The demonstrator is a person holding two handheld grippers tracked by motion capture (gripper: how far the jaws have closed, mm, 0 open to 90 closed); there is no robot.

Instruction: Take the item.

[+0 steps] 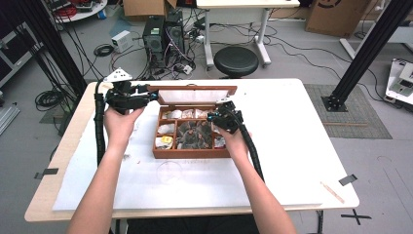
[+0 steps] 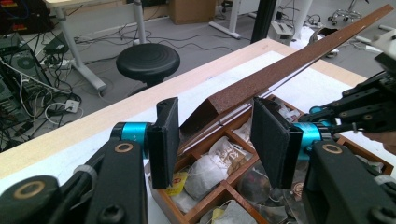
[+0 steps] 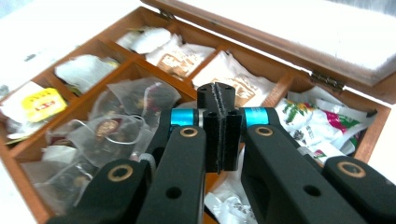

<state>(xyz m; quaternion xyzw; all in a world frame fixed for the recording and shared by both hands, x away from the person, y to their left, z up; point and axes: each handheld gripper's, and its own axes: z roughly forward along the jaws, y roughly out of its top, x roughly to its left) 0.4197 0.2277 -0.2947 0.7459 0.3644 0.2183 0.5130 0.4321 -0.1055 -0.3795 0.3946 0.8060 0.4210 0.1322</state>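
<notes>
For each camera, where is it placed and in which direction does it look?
High view: above the person's side, facing forward and down on table; forearms, both tongs show.
Left gripper view: on left tongs, open, facing lid corner; right tongs beyond.
Right gripper view: on right tongs, shut, looking into box.
All share the box and lid.

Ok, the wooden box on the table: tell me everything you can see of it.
The wooden box is a reddish-brown tray split by wooden dividers into compartments holding tea bags and paper sachets. It rests flat on the white table. Its lid stands open, joined by metal hinges along the rear edge, with a pale inner panel. The left gripper has its jaws open, either side of the lid's corner, contact unclear. The right gripper, jaws closed, hovers over the compartments.
</notes>
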